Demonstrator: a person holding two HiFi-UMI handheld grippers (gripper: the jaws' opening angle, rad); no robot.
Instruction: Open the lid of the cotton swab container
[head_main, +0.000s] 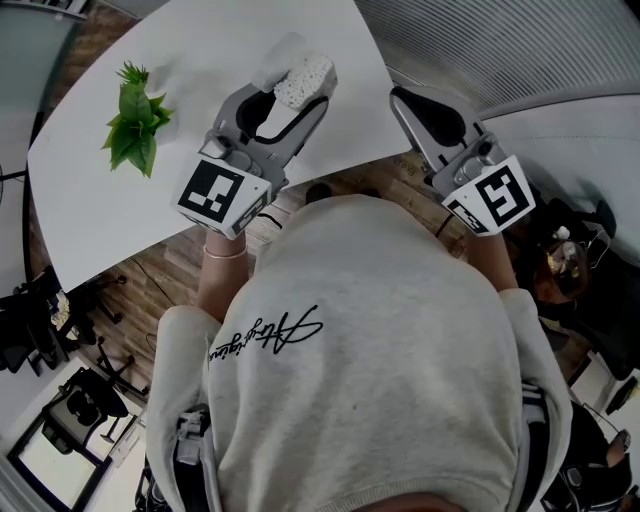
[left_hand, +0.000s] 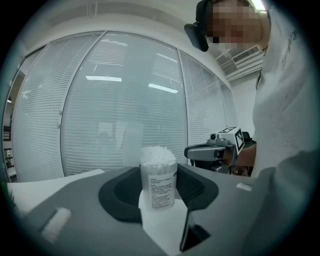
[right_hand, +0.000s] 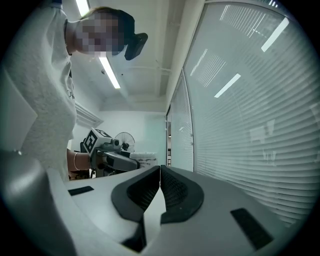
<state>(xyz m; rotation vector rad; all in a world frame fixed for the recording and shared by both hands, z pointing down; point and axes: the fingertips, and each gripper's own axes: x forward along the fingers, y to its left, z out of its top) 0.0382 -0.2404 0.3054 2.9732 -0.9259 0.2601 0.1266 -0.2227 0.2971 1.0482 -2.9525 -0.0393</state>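
My left gripper (head_main: 285, 100) is shut on the cotton swab container (head_main: 303, 82), a clear labelled tub packed with white swab tips. In the left gripper view the container (left_hand: 158, 182) stands upright between the dark pads (left_hand: 192, 187), its top uncovered. A clear lid (head_main: 275, 62) sits tipped back beside the swab tips, over the white table (head_main: 200, 50). My right gripper (head_main: 400, 100) hangs past the table's near edge, shut, with nothing in it. In the right gripper view its pads (right_hand: 172, 192) meet along one line.
A small green plant (head_main: 135, 128) stands on the table to the left. The table's near edge (head_main: 330, 175) runs just in front of the person's chest. Dark bags and a bottle (head_main: 565, 262) lie on the floor at the right, chair bases (head_main: 60, 310) at the left.
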